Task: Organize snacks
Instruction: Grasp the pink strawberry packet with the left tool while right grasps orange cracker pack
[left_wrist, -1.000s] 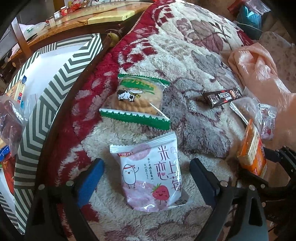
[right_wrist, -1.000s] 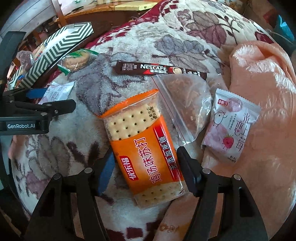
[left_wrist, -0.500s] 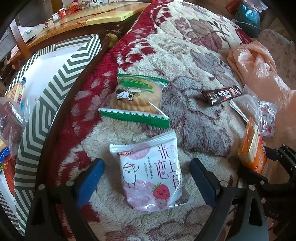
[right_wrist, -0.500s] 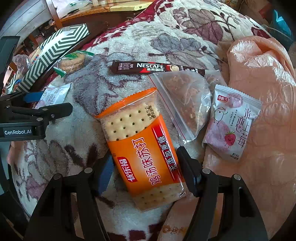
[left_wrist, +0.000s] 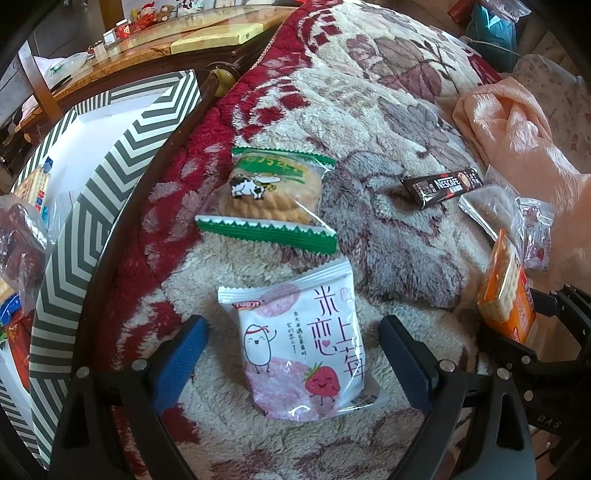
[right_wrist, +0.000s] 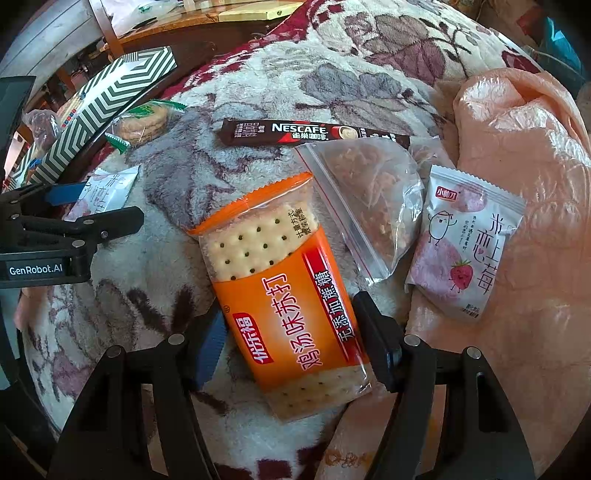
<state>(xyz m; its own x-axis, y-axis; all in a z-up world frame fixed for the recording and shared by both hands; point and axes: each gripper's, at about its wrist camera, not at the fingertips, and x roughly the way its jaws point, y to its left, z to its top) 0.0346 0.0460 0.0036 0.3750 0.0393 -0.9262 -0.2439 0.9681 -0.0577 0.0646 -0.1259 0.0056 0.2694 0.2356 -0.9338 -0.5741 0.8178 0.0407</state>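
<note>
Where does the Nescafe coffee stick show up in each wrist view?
Left wrist: coffee stick right of centre, beyond the green biscuit pack.
Right wrist: coffee stick upper centre, above the orange cracker pack.
Shared landmark: the striped box, upper left.

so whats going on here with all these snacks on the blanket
A person is sorting snacks spread on a floral blanket, holding a gripper in each hand. The left gripper is open around a strawberry rice cracker packet, not pressing on it. The right gripper straddles an orange soda cracker pack, its fingers right against the pack's sides. A Nescafe stick, a milk biscuit packet and a zip bag lie untouched. A chevron-striped box sits at the left.
</note>
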